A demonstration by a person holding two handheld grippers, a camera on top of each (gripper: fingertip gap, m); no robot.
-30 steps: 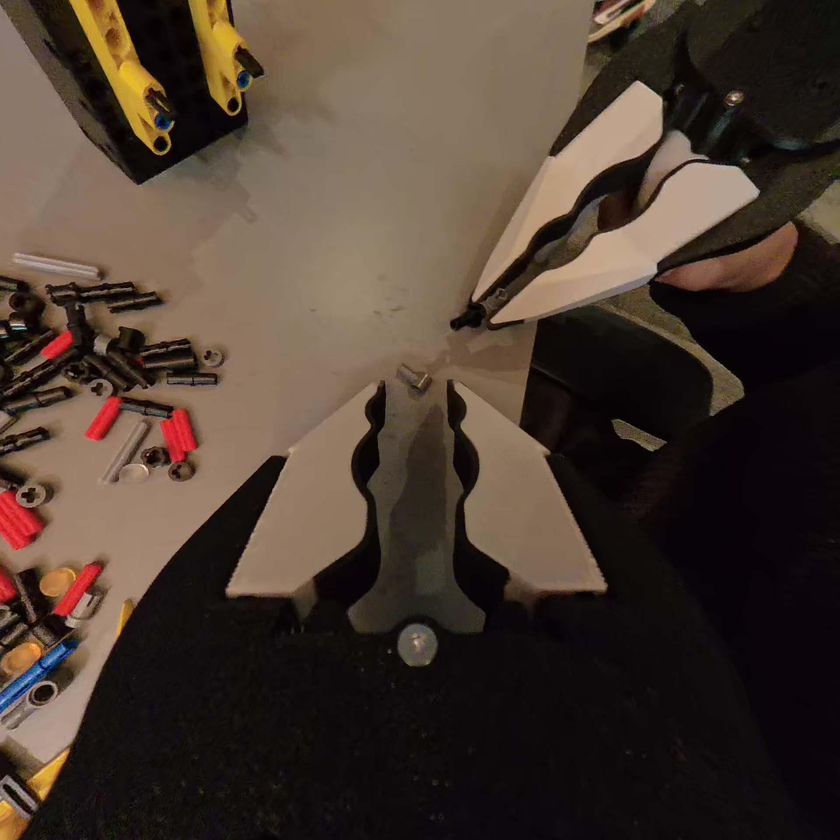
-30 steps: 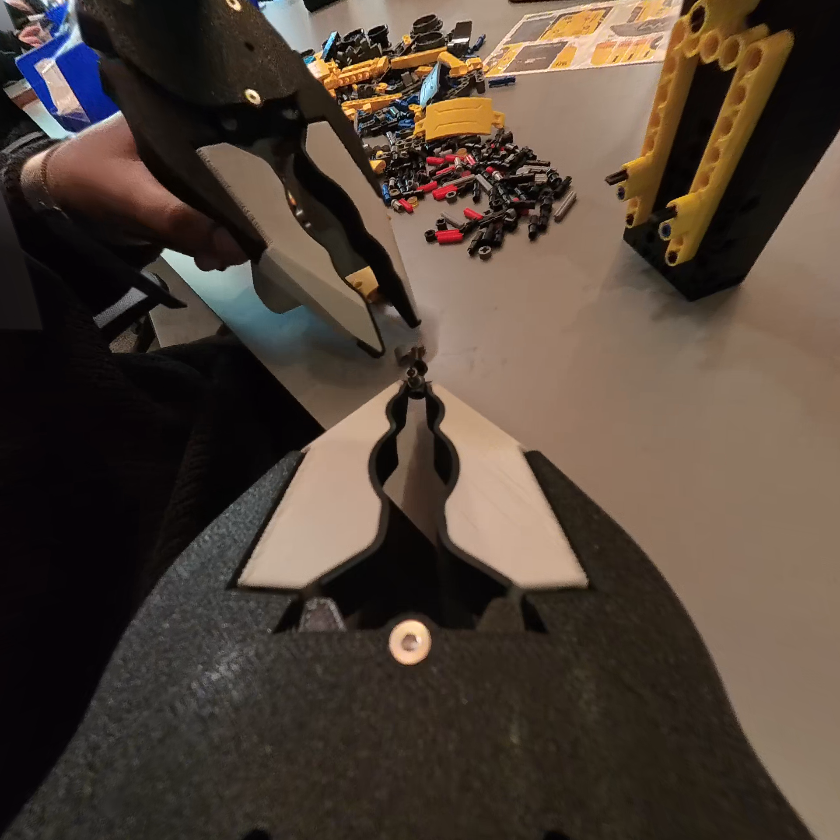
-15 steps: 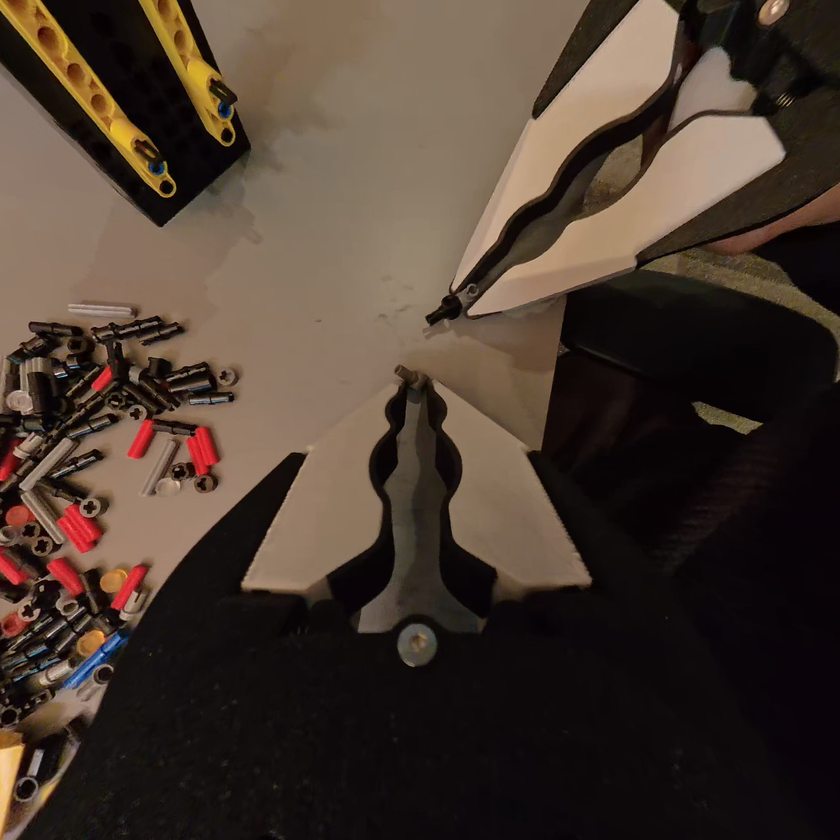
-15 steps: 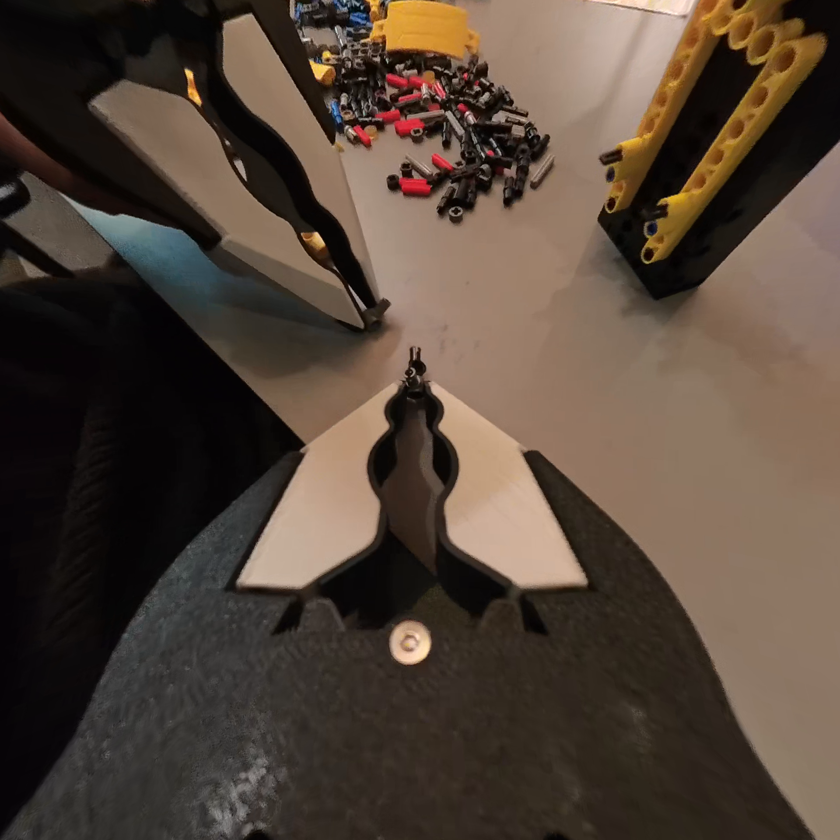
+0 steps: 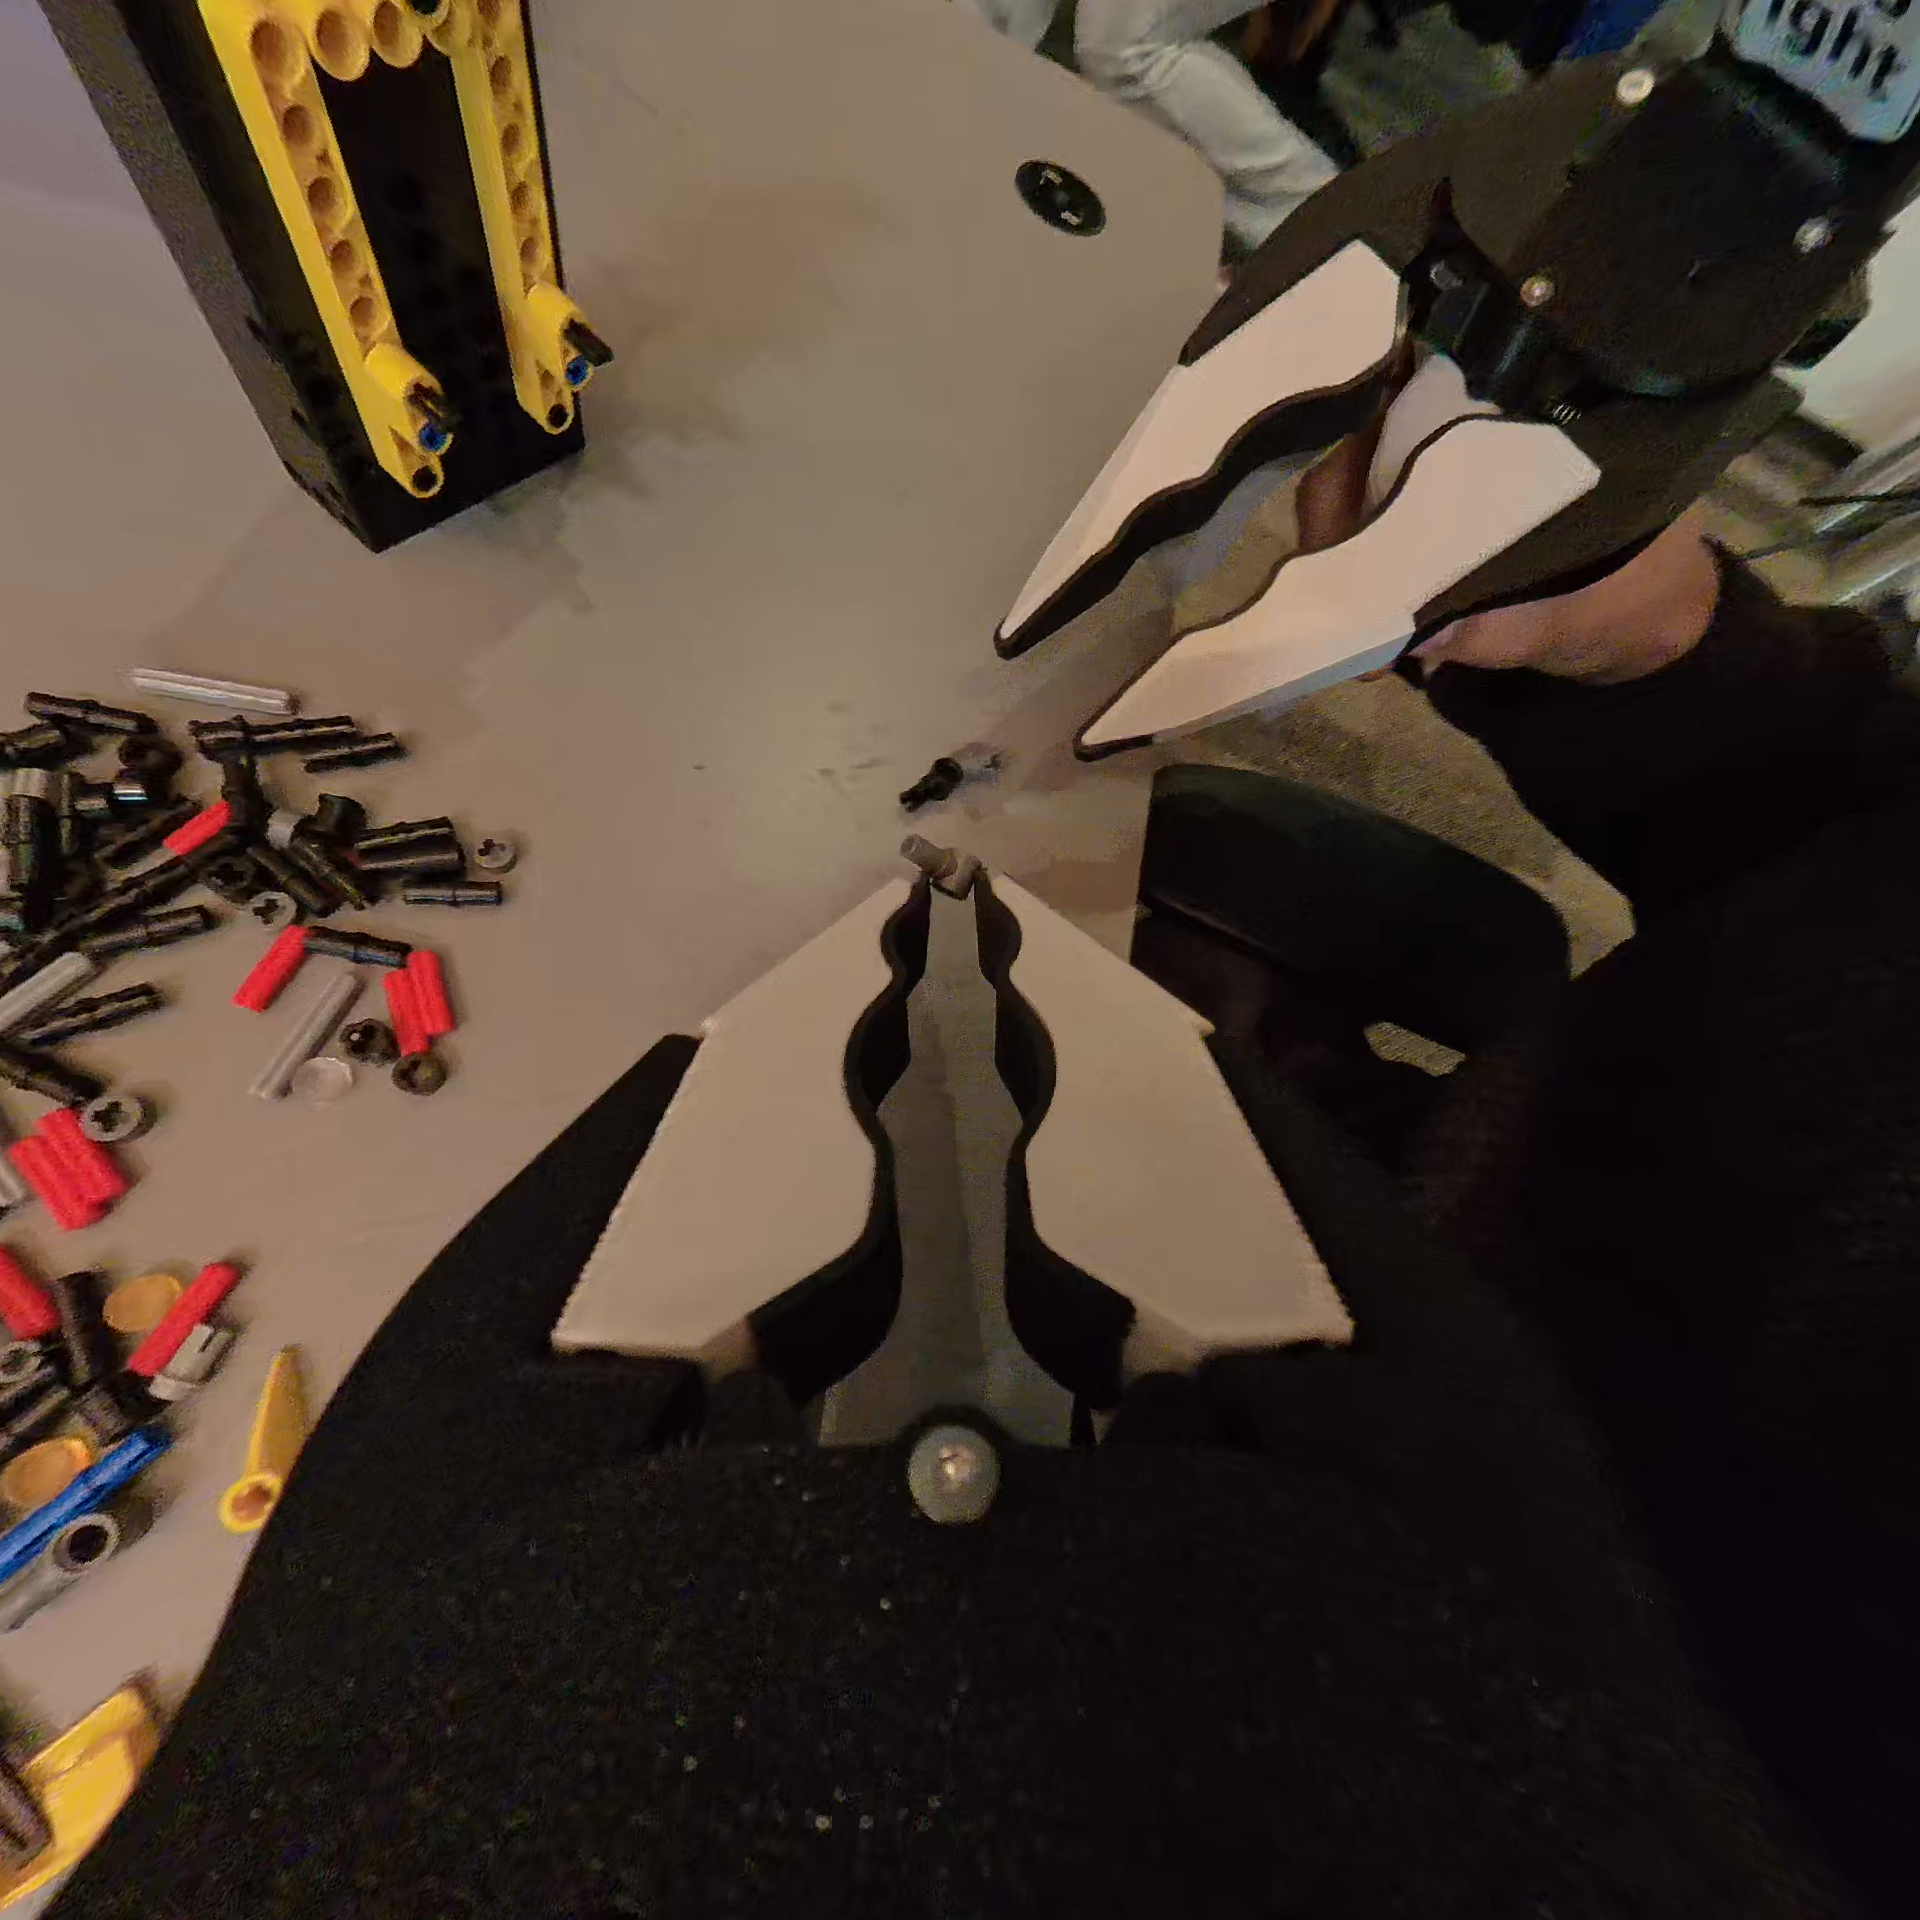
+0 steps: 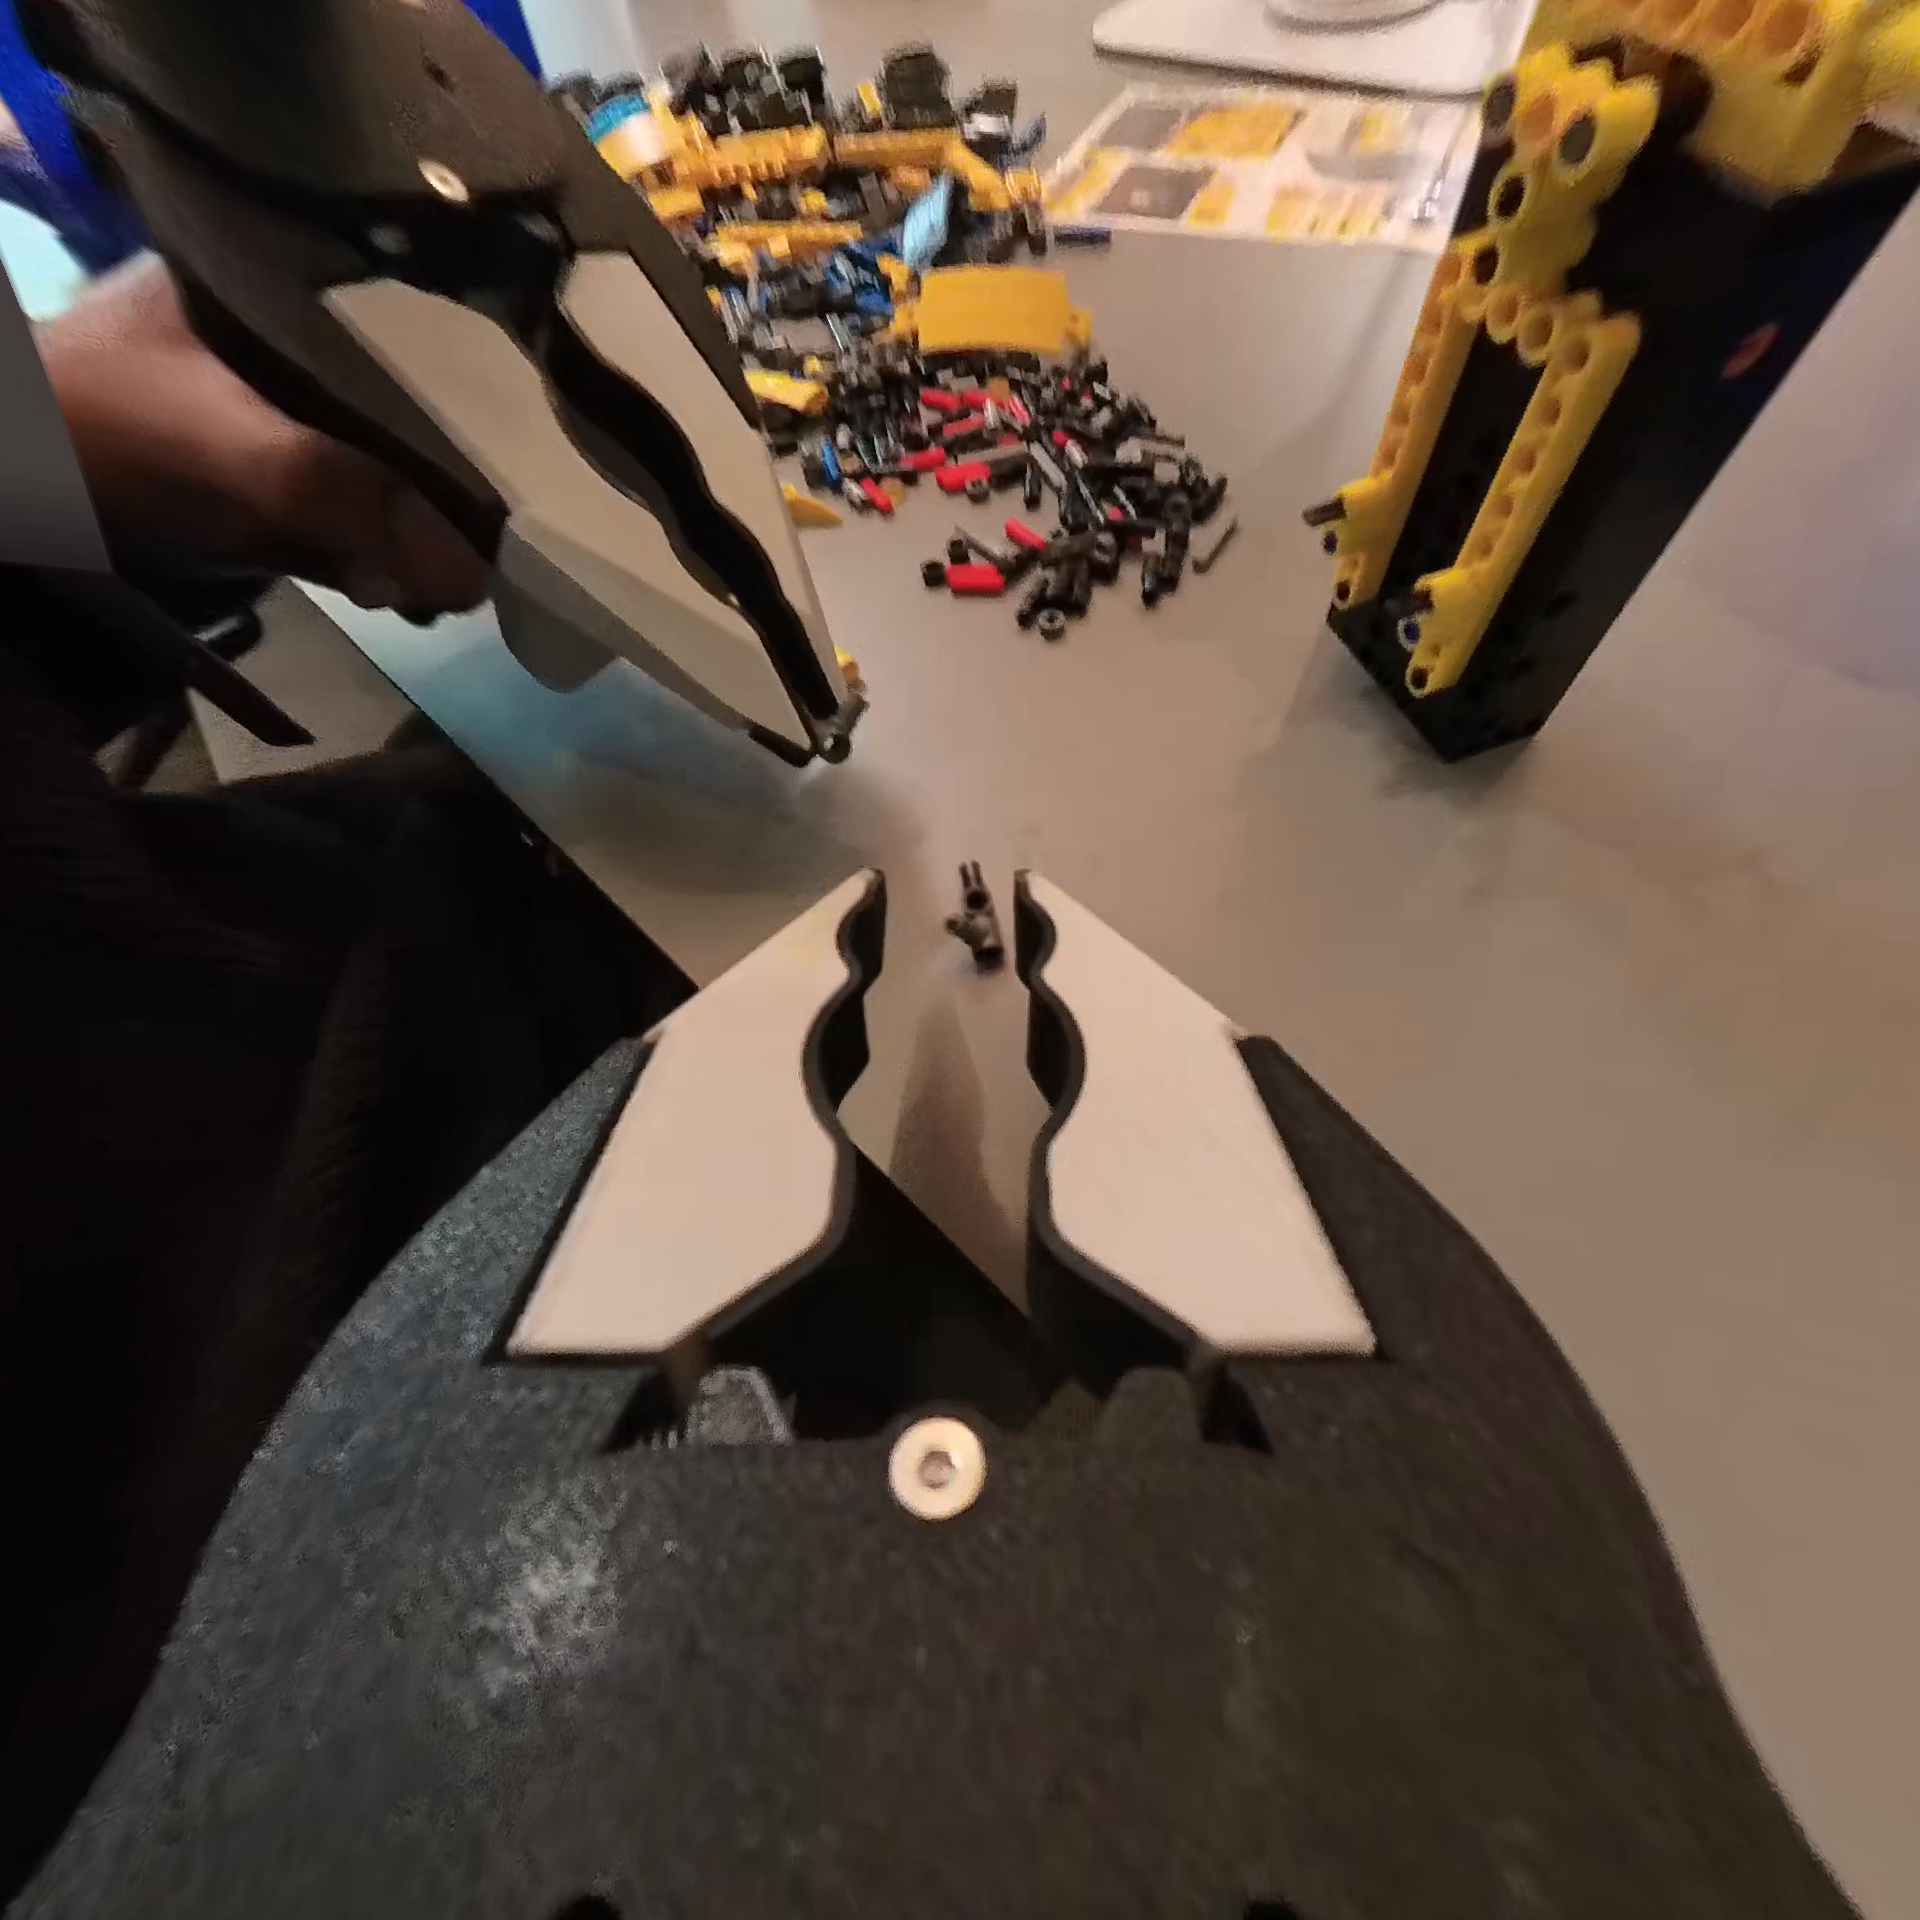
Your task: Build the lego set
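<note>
Right claw [image 6: 948, 883] opened, black pin [image 6: 975, 923] dropped

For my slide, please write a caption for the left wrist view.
Left gripper pinching a small grey pin above the table; open right gripper over a black pin.

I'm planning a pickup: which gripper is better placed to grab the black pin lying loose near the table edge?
Right, probably. The right gripper is open, and its wrist view shows the black pin between its fingertips. The left gripper is shut on a small grey piece.
</note>
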